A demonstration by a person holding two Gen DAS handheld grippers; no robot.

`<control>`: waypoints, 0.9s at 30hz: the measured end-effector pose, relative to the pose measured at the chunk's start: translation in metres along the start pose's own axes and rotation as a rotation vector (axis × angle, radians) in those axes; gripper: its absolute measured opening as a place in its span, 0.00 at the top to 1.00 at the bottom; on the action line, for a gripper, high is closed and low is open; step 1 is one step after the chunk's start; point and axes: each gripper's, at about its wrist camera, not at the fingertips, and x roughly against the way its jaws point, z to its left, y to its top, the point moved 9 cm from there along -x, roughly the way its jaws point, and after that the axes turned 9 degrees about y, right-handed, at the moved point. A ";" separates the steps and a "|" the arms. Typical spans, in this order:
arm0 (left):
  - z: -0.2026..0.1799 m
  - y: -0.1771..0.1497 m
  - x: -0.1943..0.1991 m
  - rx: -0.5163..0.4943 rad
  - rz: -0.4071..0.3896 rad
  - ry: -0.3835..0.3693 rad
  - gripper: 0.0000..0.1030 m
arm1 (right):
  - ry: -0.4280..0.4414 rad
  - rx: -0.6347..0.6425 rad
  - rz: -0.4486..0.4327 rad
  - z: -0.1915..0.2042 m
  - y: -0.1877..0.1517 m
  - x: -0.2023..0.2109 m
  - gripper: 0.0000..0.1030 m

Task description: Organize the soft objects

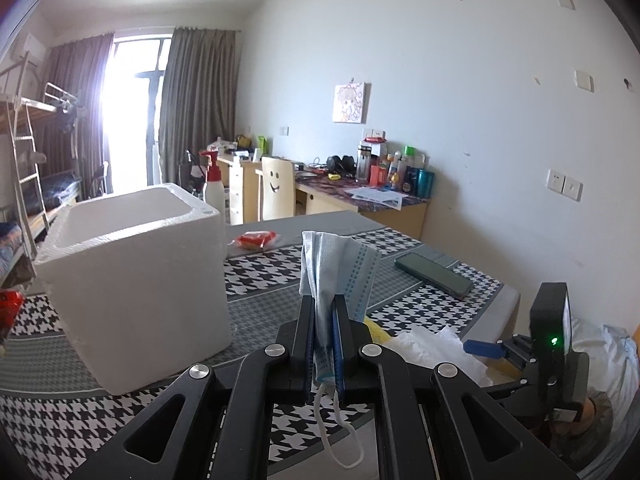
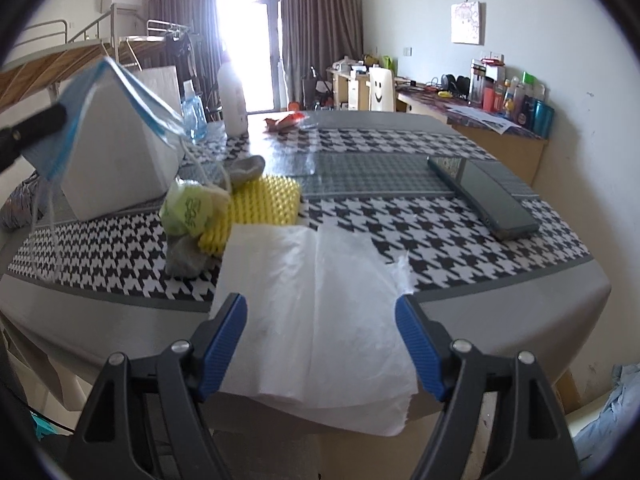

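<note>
My left gripper (image 1: 323, 300) is shut on a light blue face mask (image 1: 340, 264), which stands up between the pads with its ear loops hanging below. A white foam box (image 1: 136, 280) stands open-topped just to its left. In the right wrist view the mask (image 2: 72, 120) hangs in front of that box (image 2: 120, 152). My right gripper (image 2: 319, 301) is open, its blue pads wide on either side of a white tissue (image 2: 312, 248) that drapes over the table's near edge. Neither pad presses on the tissue. A yellow ridged sponge (image 2: 272, 200), a green crumpled bag (image 2: 188, 208) and grey cloth pieces (image 2: 184, 256) lie behind it.
The table (image 2: 500, 280) has a houndstooth cloth. On it lie a dark phone (image 2: 492, 200), a red packet (image 2: 286, 120), a white pump bottle (image 2: 232, 96) and a blue bottle (image 2: 192, 112). Desks, a chair and bunk beds stand beyond.
</note>
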 end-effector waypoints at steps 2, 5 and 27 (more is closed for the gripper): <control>0.001 0.001 0.001 0.002 -0.003 0.005 0.92 | -0.011 0.001 0.008 0.000 -0.002 -0.003 0.24; 0.002 0.001 0.001 -0.002 -0.004 0.008 0.92 | -0.024 0.001 0.026 -0.001 -0.006 -0.007 0.32; 0.011 0.025 0.012 -0.005 -0.053 0.027 0.92 | 0.009 -0.016 -0.108 0.011 0.041 0.033 0.93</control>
